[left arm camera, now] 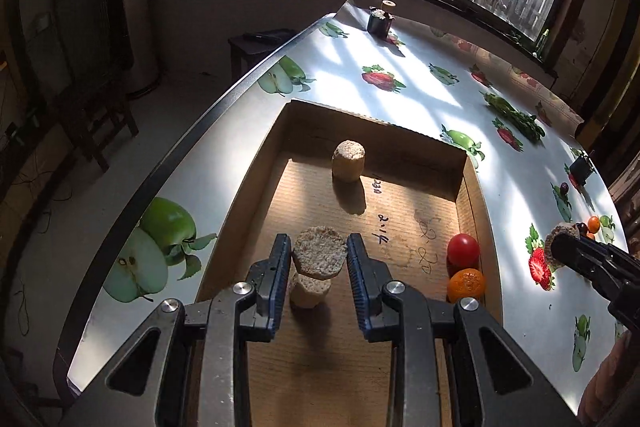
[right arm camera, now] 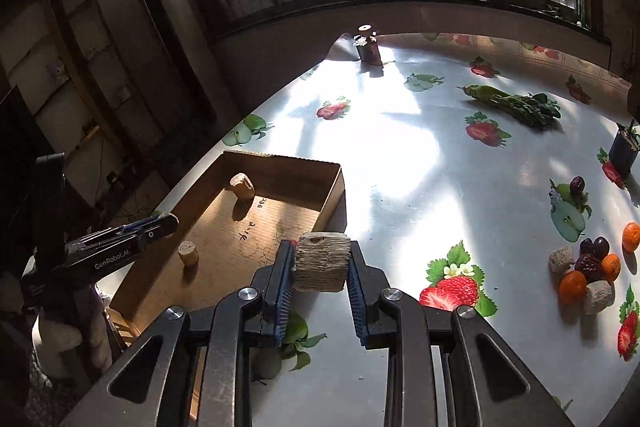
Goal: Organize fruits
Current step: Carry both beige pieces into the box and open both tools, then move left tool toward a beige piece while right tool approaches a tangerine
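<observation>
Your left gripper (left arm camera: 319, 255) clamps a beige chunk (left arm camera: 319, 254) above the cardboard box (left arm camera: 462, 163); your right gripper (right arm camera: 322, 263) clamps another (right arm camera: 322, 261) at the box's 4 o'clock corner. Release early and it could roll toward the loose fruits (right arm camera: 591, 267) at 3 o'clock.

Both tools share one build: black angular frames with triangular cut-outs, brushed metal bars along the middle and round silver bolts at the pivots. The left tool (left arm camera: 319, 254) has dark fingers (left arm camera: 279, 279) faced with ribbed blue pads. The right tool (right arm camera: 323, 263) matches. Seen side-on, white "GenRobot.AI" lettering marks the left tool's black body.
</observation>
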The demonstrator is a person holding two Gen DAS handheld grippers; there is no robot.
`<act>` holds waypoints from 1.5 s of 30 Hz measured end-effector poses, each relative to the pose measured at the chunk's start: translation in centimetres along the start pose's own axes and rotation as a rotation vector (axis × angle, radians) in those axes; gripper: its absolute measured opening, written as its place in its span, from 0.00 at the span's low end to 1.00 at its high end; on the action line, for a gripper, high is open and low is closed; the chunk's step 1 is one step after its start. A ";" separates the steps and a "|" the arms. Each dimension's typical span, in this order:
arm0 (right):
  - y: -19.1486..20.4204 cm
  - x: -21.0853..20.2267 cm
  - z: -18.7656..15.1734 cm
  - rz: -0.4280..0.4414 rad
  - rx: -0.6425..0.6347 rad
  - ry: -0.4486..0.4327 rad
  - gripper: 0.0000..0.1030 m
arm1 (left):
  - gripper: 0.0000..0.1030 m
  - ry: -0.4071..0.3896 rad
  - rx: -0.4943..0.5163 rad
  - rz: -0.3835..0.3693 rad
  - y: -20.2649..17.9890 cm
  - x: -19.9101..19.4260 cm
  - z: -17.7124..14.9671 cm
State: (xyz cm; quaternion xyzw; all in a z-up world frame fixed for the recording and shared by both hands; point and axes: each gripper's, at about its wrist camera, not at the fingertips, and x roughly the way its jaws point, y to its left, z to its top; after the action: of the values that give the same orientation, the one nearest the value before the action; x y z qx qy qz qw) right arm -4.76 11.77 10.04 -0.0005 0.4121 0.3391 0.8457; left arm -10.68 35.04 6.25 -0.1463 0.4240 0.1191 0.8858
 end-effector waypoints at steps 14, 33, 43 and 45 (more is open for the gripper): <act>4.0 11.8 1.1 0.050 -0.013 0.196 0.27 | 0.27 0.120 -0.039 0.020 2.1 5.1 2.5; 4.1 7.7 1.0 0.034 -0.024 0.092 0.35 | 0.68 -0.044 -0.057 0.092 1.2 -2.2 2.0; -1.1 -0.9 -2.3 -0.001 0.072 -0.018 0.45 | 0.78 -0.257 0.083 0.121 -7.2 -11.0 -3.6; -2.3 -2.5 -3.1 -0.022 0.080 -0.033 0.45 | 0.78 -0.272 0.102 0.123 -8.7 -11.8 -4.3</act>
State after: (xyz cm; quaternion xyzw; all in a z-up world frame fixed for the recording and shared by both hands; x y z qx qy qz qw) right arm -6.72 7.70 9.10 0.0345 0.4113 0.3132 0.8553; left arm -18.06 24.43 14.34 -0.0574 0.3140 0.1702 0.9323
